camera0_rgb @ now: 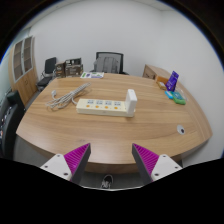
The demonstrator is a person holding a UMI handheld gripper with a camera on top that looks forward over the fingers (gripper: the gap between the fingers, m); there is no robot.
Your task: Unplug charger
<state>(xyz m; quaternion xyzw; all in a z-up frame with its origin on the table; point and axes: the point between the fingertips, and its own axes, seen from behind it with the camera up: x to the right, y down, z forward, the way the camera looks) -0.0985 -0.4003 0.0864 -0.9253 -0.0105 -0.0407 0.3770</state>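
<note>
Hovering over the near edge of the wooden desk [110,135], your tongs [108,160] are released, their purple pads [76,157] spread wide with nothing between them. Well beyond the fingers, a white power strip [102,105] lies on the desk with a white charger [131,100] standing upright in its right end, and a pale cable [65,97] is bunched just left of the strip. Farther back you have a black office chair [108,62] behind the desk, and some green and purple items [175,90] near its right edge.
</note>
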